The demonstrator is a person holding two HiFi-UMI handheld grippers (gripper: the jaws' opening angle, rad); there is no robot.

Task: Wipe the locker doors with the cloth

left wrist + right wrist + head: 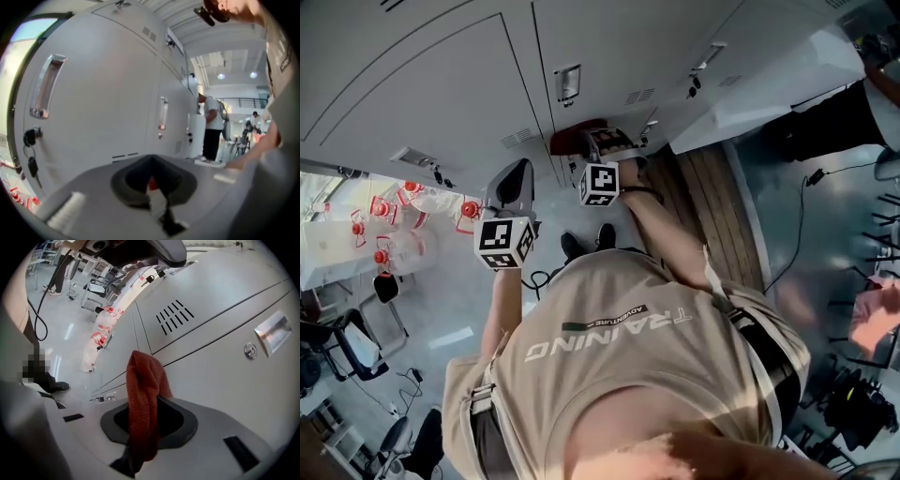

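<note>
Grey locker doors (441,84) fill the top of the head view. My right gripper (589,145) is shut on a dark red cloth (570,141) that lies against a door near its lower edge. In the right gripper view the cloth (143,399) stands up folded out of the right gripper (140,437), close to a door (211,366) with slanted vents. My left gripper (516,180) hangs left of it, a short way off the doors, with nothing in it. In its own view the left gripper (157,199) looks shut and faces a door (103,103).
A recessed handle (44,86) and hanging keys (32,152) mark the door at the left. Another door has a lock (250,350) and handle (274,331). A wooden platform (712,197) runs along the lockers at right. Another person (213,126) stands farther along. Chairs (347,337) stand on the floor.
</note>
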